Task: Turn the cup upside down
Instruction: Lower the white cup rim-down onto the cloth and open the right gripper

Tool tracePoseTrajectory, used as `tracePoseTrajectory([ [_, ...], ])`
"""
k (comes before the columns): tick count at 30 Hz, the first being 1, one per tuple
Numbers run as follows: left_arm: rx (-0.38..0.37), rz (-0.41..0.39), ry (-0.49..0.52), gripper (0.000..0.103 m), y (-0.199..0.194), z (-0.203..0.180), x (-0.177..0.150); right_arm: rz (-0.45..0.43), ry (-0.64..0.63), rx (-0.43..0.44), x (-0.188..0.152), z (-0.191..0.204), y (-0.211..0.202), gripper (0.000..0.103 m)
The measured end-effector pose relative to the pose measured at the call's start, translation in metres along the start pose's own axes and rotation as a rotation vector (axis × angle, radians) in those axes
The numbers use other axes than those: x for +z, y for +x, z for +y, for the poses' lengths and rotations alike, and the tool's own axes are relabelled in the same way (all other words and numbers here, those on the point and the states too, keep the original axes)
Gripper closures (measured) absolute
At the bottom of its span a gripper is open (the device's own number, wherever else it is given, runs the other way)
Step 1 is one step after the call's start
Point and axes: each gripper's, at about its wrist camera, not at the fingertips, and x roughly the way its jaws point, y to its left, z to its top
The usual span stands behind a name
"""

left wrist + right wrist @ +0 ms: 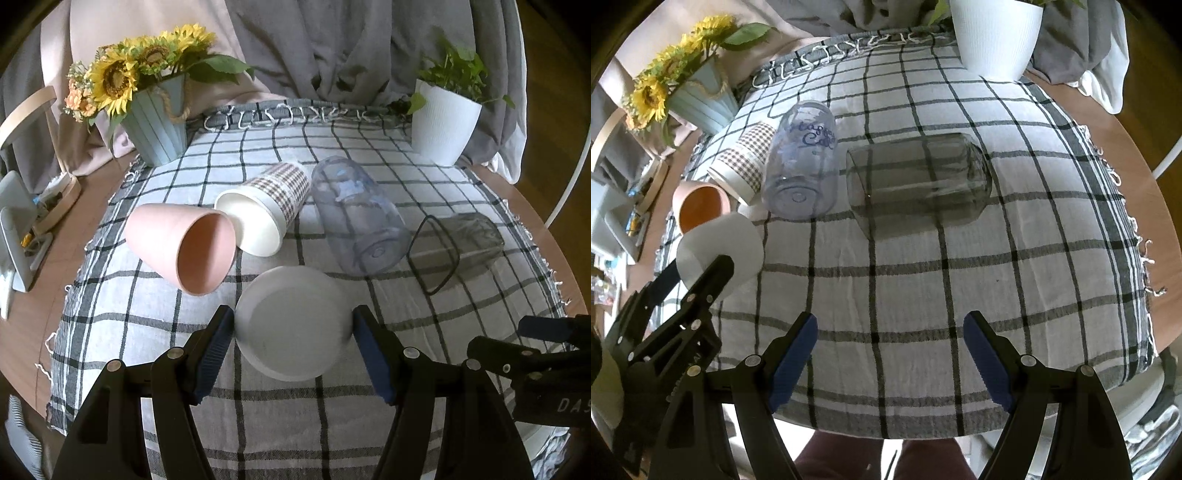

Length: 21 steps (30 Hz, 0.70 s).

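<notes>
Blue pads of our left gripper (pixel 293 345) flank the white cup (pixel 291 321) at lower centre, its base toward the lens; we seem to touch both sides, though contact is unclear. Our right gripper (pixel 890 354) hangs released over the checked cloth (pixel 923 288). Farther up lie a pink cup (pixel 181 247), patterned paper cup (pixel 264 210), clear bottle (pixel 356 218) and smoky jar (pixel 919 184).
</notes>
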Motion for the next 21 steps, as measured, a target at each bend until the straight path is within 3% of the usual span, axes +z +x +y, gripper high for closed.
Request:
tracePoseTrajectory([
  [21,-0.027,0.040,-0.041,0.038,0.007,0.007,-0.007,0.007,0.003,0.014,-0.002,0.002,0.001,0.022],
])
